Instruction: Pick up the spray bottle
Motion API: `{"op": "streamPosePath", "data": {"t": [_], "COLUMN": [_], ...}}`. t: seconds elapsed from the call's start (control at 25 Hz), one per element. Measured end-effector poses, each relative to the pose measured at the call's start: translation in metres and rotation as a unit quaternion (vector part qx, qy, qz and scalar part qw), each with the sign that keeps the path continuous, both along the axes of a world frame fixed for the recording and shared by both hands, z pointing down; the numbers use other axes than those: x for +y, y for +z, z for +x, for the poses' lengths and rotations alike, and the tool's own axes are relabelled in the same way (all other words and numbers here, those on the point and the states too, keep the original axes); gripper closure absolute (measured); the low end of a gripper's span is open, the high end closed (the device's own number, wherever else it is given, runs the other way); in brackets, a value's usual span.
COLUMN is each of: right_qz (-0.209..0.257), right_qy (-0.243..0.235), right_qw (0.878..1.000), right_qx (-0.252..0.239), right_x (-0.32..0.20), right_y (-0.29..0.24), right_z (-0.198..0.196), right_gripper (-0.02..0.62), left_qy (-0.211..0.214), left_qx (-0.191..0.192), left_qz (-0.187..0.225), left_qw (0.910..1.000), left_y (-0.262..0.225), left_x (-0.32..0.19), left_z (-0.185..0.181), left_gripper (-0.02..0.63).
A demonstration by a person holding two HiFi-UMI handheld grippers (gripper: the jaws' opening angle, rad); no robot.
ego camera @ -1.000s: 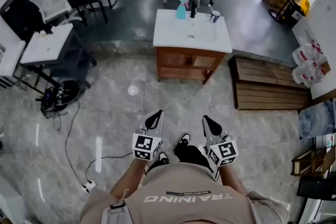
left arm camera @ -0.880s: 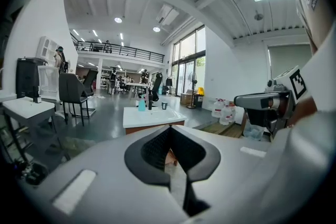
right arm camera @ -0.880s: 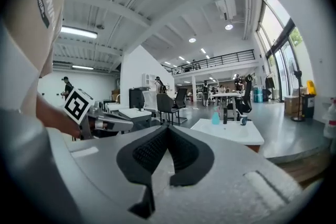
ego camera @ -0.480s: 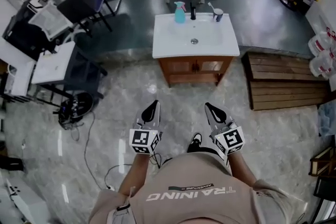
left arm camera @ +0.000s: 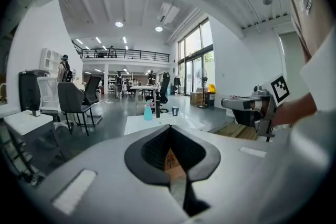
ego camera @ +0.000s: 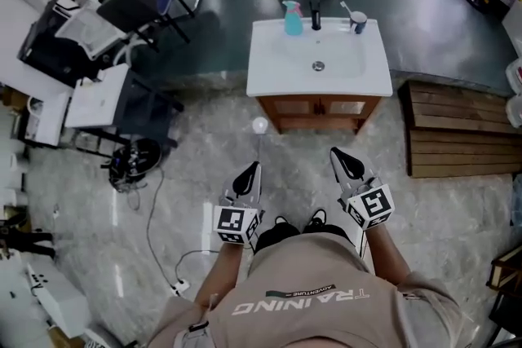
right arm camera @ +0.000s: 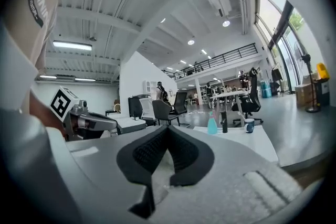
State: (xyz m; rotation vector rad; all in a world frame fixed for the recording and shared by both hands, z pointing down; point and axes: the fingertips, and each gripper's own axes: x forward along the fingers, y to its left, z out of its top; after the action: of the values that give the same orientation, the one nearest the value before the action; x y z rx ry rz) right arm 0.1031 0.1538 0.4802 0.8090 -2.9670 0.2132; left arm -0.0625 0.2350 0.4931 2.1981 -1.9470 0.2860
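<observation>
The teal spray bottle (ego camera: 293, 18) stands upright at the back edge of a white sink top (ego camera: 281, 65) on a wooden vanity, far ahead of me. It shows small in the left gripper view (left arm camera: 148, 112) and in the right gripper view (right arm camera: 212, 124). My left gripper (ego camera: 249, 174) and right gripper (ego camera: 347, 161) are held side by side in front of my body over the marble floor, well short of the vanity. Both point toward it, jaws together and nothing between them.
A black faucet (ego camera: 316, 15) and a cup with a toothbrush (ego camera: 356, 22) stand right of the bottle. A wooden pallet (ego camera: 457, 130) lies right of the vanity. Desks and chairs (ego camera: 98, 98) crowd the left. A cable (ego camera: 155, 208) runs across the floor.
The vanity has grown larger and drawn closer in the head view as I walk toward it. Both grippers travel forward with me, still shut and empty.
</observation>
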Motion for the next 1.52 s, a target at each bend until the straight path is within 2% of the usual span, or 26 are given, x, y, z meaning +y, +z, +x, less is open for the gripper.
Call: {"op": "streamPosePath", "data": {"t": [0.2,0.36,0.44,0.56,0.84,1.16,1.52], "right_qz": [-0.034,-0.034,-0.032,-0.025,0.010,0.019,0.000], "right_qy": [0.027,0.042,0.059,0.085,0.120,0.165,0.153], "right_qw": [0.999,0.998,0.998,0.996,0.992,0.985,0.986], "right_qx": [0.000,0.011,0.016,0.014,0.024,0.043,0.065], "right_x": [-0.031,-0.054,-0.069,-0.090,-0.131,-0.150,-0.167], "right_y": [0.023,0.027,0.024,0.010,-0.018,-0.014,0.000], "right_z": [-0.001,-0.004,-0.002,-0.006,-0.043,-0.076,-0.086], "right_gripper": [0.594,0.594,0.594,0.594,0.594,0.594,0.594], "left_qy": [-0.001,0.018,0.037,0.066,0.127,0.165,0.163], "left_qx": [0.011,0.026,0.042,0.037,0.046,0.050,0.067], "left_qz": [-0.014,-0.020,-0.012,0.012,0.057,0.047,0.018], "left_qw": [0.9998,0.9993,0.9984,0.9971,0.9892,0.9838,0.9841], "left_y": [0.012,0.028,0.030,0.015,-0.021,-0.003,0.028], "left_x": [-0.020,-0.049,-0.073,-0.115,-0.190,-0.222,-0.232], "left_z": [-0.011,-0.018,-0.018,-0.024,-0.044,-0.076,-0.083], "left_gripper": [0.588,0.588,0.588,0.588,0.588,0.588,0.588]}}
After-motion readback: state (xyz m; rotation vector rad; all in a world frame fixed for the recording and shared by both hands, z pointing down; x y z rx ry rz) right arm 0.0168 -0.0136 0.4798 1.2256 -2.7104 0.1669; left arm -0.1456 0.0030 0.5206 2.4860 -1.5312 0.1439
